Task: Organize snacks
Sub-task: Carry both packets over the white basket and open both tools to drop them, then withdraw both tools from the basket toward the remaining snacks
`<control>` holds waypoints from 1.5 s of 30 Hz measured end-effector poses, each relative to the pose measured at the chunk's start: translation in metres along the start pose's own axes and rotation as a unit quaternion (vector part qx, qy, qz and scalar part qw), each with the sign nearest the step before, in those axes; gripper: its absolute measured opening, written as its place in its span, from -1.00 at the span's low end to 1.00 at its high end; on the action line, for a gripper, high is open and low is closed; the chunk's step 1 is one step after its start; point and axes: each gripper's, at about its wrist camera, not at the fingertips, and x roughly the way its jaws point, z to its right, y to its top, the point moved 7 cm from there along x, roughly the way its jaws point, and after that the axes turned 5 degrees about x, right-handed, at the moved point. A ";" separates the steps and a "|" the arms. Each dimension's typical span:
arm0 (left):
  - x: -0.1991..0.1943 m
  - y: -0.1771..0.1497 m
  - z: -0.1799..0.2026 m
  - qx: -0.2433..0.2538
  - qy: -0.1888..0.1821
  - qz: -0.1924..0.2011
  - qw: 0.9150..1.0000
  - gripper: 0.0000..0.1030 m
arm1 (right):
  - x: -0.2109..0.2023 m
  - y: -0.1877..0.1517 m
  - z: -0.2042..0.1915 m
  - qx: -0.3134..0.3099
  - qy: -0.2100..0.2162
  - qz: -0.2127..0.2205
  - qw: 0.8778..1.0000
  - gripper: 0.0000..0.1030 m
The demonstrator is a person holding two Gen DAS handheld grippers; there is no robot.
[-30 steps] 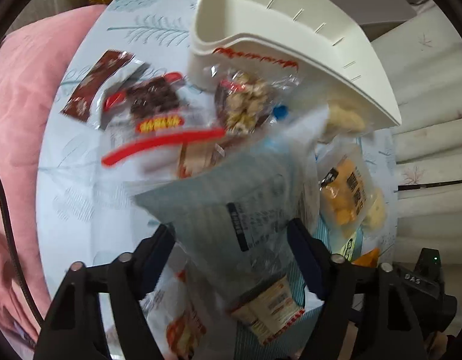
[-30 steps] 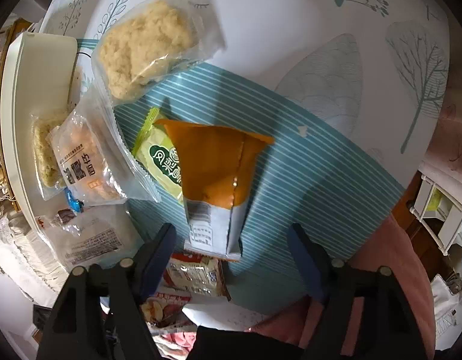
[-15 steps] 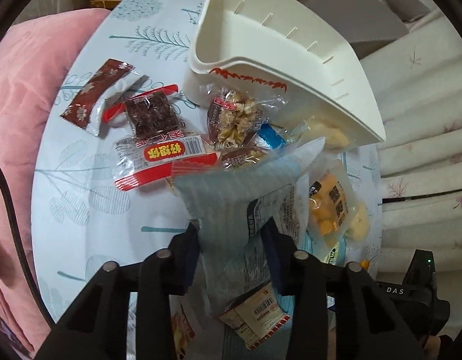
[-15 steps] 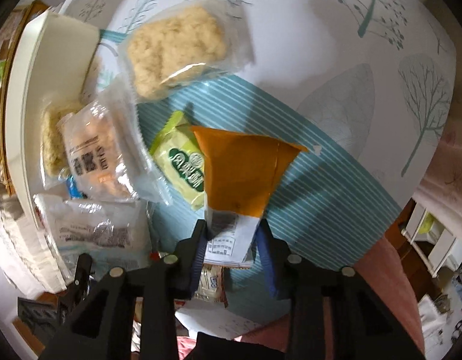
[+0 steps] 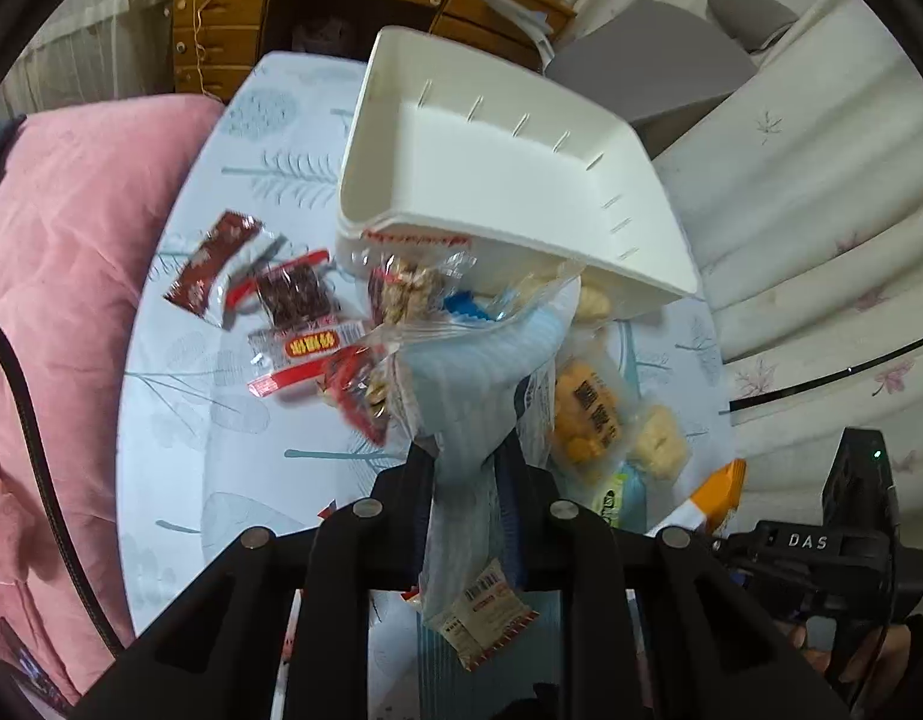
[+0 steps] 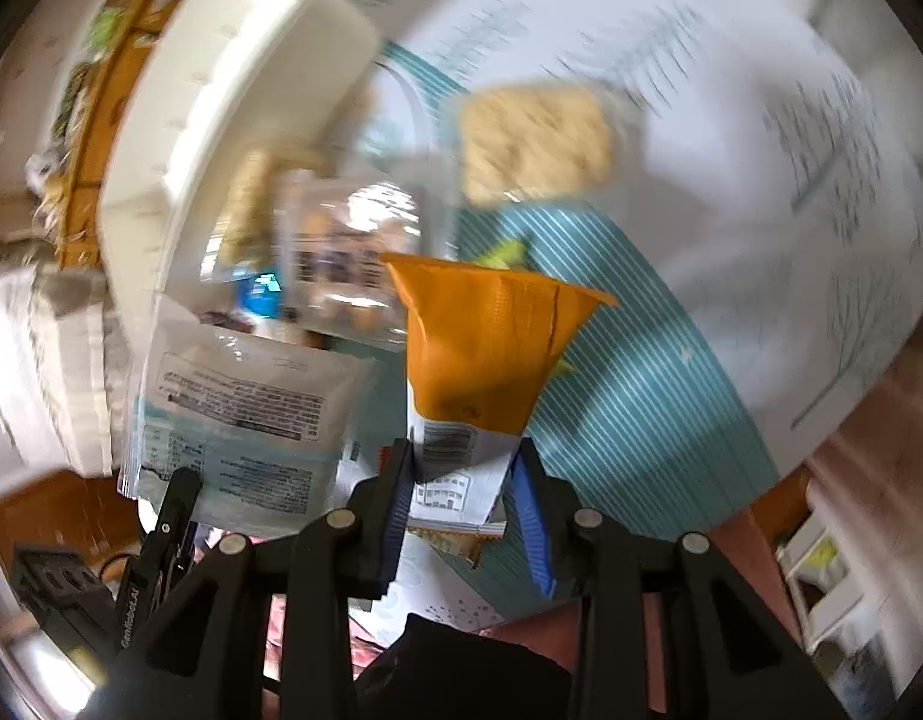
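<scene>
My left gripper [image 5: 467,456] is shut on the lower end of a pale blue snack bag [image 5: 479,372], which hangs lifted over the table. The same bag [image 6: 239,420] shows at the left of the right wrist view. My right gripper [image 6: 461,453] is shut on the white bottom end of an orange snack bag [image 6: 491,336], also raised off a striped teal mat [image 6: 641,408]. A white bin [image 5: 521,180] stands behind the snack pile and holds nothing I can see. The bin [image 6: 221,90] appears blurred in the right wrist view.
Loose on the round table [image 5: 179,420] lie a brown bar [image 5: 212,261], a red-labelled dark pack [image 5: 296,312], a nut pack [image 5: 407,294], an orange cake pack [image 5: 587,414] and a beige cracker pack [image 6: 536,144]. A pink cushion [image 5: 59,300] borders the table's left side.
Both grippers went from open around their bags to shut on them. Both then rose, lifting the pale blue bag and the orange bag off the table. The right view rolled and blurred.
</scene>
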 end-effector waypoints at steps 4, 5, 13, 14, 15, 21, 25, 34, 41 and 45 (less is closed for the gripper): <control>-0.021 0.011 0.012 0.006 0.002 0.019 1.000 -0.67 | -0.025 0.010 -0.021 -0.050 0.014 0.023 0.998 -0.35; -0.029 0.016 0.016 0.008 -0.001 0.027 1.000 -0.67 | -0.030 0.008 -0.024 -0.065 0.017 0.031 0.997 -0.35; -0.073 0.060 0.053 0.040 -0.012 0.092 0.995 -0.68 | -0.065 0.010 -0.065 -0.164 0.054 0.084 0.981 -0.35; -0.076 0.067 0.057 0.046 -0.013 0.100 0.994 -0.68 | -0.068 0.012 -0.070 -0.172 0.058 0.088 0.979 -0.35; -0.079 0.072 0.060 0.050 -0.013 0.105 0.993 -0.68 | -0.070 0.014 -0.077 -0.182 0.063 0.095 0.977 -0.35; -0.085 0.112 0.075 0.076 0.000 0.140 0.987 -0.68 | -0.090 0.033 -0.114 -0.235 0.088 0.139 0.958 -0.35; -0.074 0.139 0.077 0.077 0.014 0.151 0.985 -0.68 | -0.096 0.052 -0.133 -0.256 0.095 0.166 0.947 -0.35; -0.035 0.186 0.073 0.063 0.030 0.152 0.986 -0.67 | -0.092 0.103 -0.158 -0.247 0.106 0.187 0.945 -0.35; -0.018 0.190 0.074 0.040 0.008 0.148 0.988 0.19 | -0.077 0.130 -0.157 -0.220 0.114 0.167 0.954 0.21; -0.013 0.181 0.065 0.020 0.023 0.133 0.991 0.25 | -0.074 0.133 -0.148 -0.204 0.114 0.159 0.959 0.31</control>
